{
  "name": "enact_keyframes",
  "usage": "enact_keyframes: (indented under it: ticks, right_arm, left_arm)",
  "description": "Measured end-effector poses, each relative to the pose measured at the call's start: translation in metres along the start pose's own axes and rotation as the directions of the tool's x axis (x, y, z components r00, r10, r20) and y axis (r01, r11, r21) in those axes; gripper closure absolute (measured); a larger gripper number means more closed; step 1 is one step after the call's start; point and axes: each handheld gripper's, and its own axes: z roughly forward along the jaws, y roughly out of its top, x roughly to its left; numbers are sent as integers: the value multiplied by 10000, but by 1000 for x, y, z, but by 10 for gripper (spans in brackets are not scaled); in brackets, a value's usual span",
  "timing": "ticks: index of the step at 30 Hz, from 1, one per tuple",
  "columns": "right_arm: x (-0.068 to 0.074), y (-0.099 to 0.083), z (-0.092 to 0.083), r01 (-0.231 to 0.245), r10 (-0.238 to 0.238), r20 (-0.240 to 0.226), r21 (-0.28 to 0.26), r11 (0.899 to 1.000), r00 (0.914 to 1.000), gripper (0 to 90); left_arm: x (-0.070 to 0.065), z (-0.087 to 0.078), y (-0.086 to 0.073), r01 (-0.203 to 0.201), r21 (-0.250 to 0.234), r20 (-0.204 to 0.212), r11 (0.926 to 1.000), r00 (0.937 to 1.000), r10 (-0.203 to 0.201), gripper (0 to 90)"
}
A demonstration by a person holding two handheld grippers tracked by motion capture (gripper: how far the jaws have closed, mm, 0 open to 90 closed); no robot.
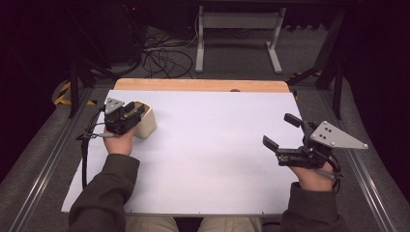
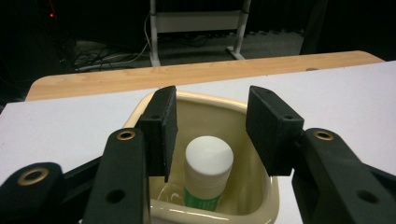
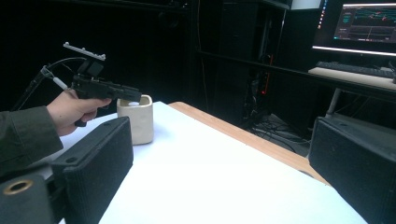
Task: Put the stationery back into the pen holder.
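Cup (image 2: 243, 207): cream, glossy, plain. Bottle (image 2: 208, 169) inside it: white cap, green band below. Left gripper (image 2: 212, 128): black jaws with brass-coloured rivets; grey plate on top in the high view. Right gripper (image 1: 282, 131): black, with a light grey plate. Table (image 1: 217, 145): white sheet over pale wood, the wood showing as a strip at the far edge. Sleeves (image 1: 106, 193): dark olive. Floor (image 1: 232, 58): grey. Monitor (image 3: 369, 23): dark screen with coloured lines.
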Motion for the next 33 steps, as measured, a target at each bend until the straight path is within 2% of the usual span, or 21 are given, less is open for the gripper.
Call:
enact_keyframes:
  ticks: [7,15,18,22,28,33]
  right_arm:
    - [0,-1,0,-34,34,39,14,10000,10000,72]
    - [0,-1,0,-55,55,75,14,10000,10000,72]
    - [0,-1,0,-50,50,68,14,10000,10000,72]
    - [0,0,-1,-150,149,-61,-97,9998,9999,72]
    - [-1,-1,-1,-182,182,-10,-76,9998,9998,72]
    - [-1,-1,-1,-202,202,-21,-98,9997,9998,72]
  left_arm:
    - [-1,-2,2,15,-157,85,9999,10000,-13,497]
    - [-6,-7,4,-392,-196,-8,9990,9992,392,425]
    - [-8,-9,6,-378,-309,-5,9988,9993,378,399]
    - [-11,-13,7,-433,-407,120,9982,9990,438,367]
    - [-17,-19,10,-687,-411,248,9968,9973,697,286]
    - [-21,-25,12,-777,-517,434,9956,9959,800,258]
